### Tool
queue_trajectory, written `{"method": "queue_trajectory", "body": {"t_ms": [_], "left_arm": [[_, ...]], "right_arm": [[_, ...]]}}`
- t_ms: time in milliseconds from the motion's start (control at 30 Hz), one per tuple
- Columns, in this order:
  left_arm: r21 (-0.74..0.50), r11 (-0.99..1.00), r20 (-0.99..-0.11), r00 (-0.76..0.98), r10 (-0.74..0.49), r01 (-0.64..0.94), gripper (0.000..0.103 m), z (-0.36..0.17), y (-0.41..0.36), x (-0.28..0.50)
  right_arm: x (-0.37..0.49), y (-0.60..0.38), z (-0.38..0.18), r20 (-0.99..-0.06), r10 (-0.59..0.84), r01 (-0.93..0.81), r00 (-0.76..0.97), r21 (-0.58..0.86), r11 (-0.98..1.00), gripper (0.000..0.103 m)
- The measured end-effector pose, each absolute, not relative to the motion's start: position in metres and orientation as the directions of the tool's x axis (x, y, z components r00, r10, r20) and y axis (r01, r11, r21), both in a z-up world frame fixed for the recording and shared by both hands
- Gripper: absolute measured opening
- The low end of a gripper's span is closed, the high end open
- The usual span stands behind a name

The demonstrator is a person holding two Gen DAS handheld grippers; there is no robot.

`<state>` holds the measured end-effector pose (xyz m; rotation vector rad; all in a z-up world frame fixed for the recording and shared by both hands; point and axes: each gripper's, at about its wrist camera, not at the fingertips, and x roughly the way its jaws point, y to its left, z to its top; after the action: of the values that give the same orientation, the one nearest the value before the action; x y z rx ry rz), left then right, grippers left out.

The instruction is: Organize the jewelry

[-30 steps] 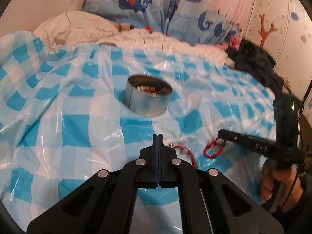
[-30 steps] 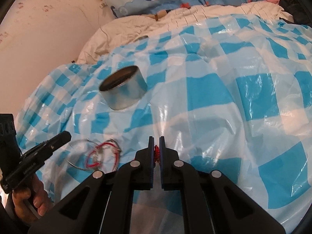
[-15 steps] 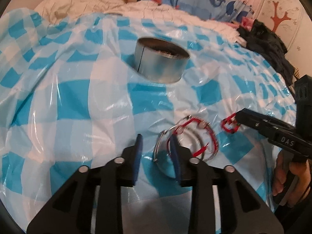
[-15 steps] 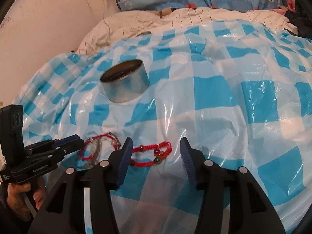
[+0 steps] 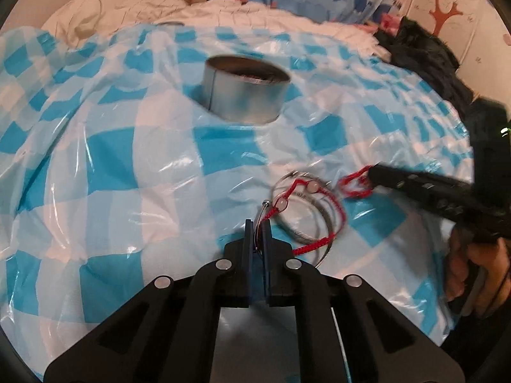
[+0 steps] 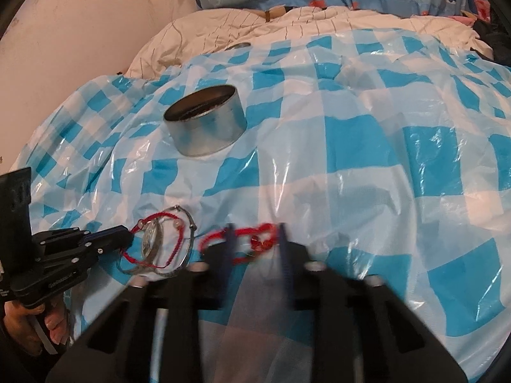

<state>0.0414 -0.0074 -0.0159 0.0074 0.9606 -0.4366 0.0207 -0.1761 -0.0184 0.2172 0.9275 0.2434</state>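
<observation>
My left gripper (image 5: pixel 258 236) and right gripper (image 6: pixel 255 242) are matte black frames with silver screws and dark blue finger pads.

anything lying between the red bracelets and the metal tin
Nothing visible. Only bare checkered plastic sheet lies between the tin and the bracelets: the tangle of red cord and silver bangles and the separate red cord bracelet.

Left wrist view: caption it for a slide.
Left gripper pinches a red cord bracelet and metal bangles near a round tin.
</observation>
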Motion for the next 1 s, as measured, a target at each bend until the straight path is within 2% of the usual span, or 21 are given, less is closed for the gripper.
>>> {"method": "queue_trajectory", "body": {"t_ms": [33, 167, 333, 467, 533, 567, 600, 700, 800, 833, 867, 900, 933, 1000], "left_arm": [[-0.196, 0.910, -0.776, 0.510, -0.372, 0.365, 0.004, -0.010, -0.006, 0.040], [-0.210, 0.920, -0.740, 0.562, -0.370, 0.330, 0.004, 0.005, 0.006, 0.041], [-0.230, 0.941, -0.803, 0.498, -0.328, 0.249, 0.004, -0.017, 0.018, 0.055], [-0.278, 0.935, -0.792, 0.498, -0.352, 0.220, 0.006, -0.017, 0.027, 0.058], [-0.303, 0.930, -0.793, 0.486, -0.367, 0.209, 0.013, -0.019, 0.031, 0.061], [-0.307, 0.930, -0.796, 0.481, -0.367, 0.201, 0.016, -0.022, 0.031, 0.063], [-0.306, 0.931, -0.798, 0.480, -0.364, 0.196, 0.022, -0.023, 0.031, 0.063], [-0.299, 0.930, -0.795, 0.484, -0.366, 0.213, 0.030, -0.024, 0.027, 0.061], [-0.229, 0.938, -0.806, 0.489, -0.332, 0.260, 0.038, -0.025, 0.012, 0.056], [-0.180, 0.943, -0.817, 0.492, -0.301, 0.278, 0.038, -0.027, 0.005, 0.055], [-0.120, 0.948, -0.824, 0.503, -0.261, 0.294, 0.037, -0.029, -0.002, 0.053], [-0.067, 0.949, -0.825, 0.518, -0.226, 0.308, 0.026, -0.029, -0.007, 0.051], [-0.005, 0.945, -0.824, 0.534, -0.189, 0.326, 0.008, -0.029, -0.013, 0.048], [0.084, 0.937, -0.797, 0.587, -0.140, 0.338, 0.005, -0.021, -0.020, 0.043]], "right_arm": [[0.020, -0.176, -0.018, -0.758, 0.299, -0.113, 0.580, 0.289, 0.951, 0.010], [0.018, -0.179, -0.013, -0.737, 0.307, -0.112, 0.602, 0.302, 0.947, 0.009], [0.017, -0.179, -0.009, -0.719, 0.318, -0.118, 0.618, 0.315, 0.942, 0.008], [0.018, -0.179, -0.009, -0.723, 0.327, -0.119, 0.608, 0.325, 0.938, 0.009], [0.021, -0.180, -0.013, -0.738, 0.329, -0.101, 0.589, 0.336, 0.936, 0.014], [0.021, -0.182, -0.014, -0.739, 0.324, -0.091, 0.590, 0.338, 0.937, 0.032], [0.020, -0.183, -0.013, -0.736, 0.320, -0.087, 0.596, 0.338, 0.937, 0.039], [0.020, -0.178, -0.015, -0.747, 0.311, -0.098, 0.587, 0.316, 0.944, 0.039], [0.020, -0.165, -0.020, -0.779, 0.279, -0.135, 0.561, 0.247, 0.960, 0.036], [0.020, -0.161, -0.021, -0.784, 0.276, -0.151, 0.556, 0.232, 0.961, 0.022], [0.019, -0.157, -0.021, -0.787, 0.278, -0.166, 0.551, 0.224, 0.960, 0.015], [0.018, -0.156, -0.021, -0.785, 0.281, -0.174, 0.552, 0.221, 0.959, 0.008], [0.018, -0.156, -0.021, -0.780, 0.282, -0.178, 0.558, 0.220, 0.959, 0.008], [0.015, -0.158, -0.016, -0.762, 0.281, -0.176, 0.584, 0.220, 0.960, 0.008]]}}
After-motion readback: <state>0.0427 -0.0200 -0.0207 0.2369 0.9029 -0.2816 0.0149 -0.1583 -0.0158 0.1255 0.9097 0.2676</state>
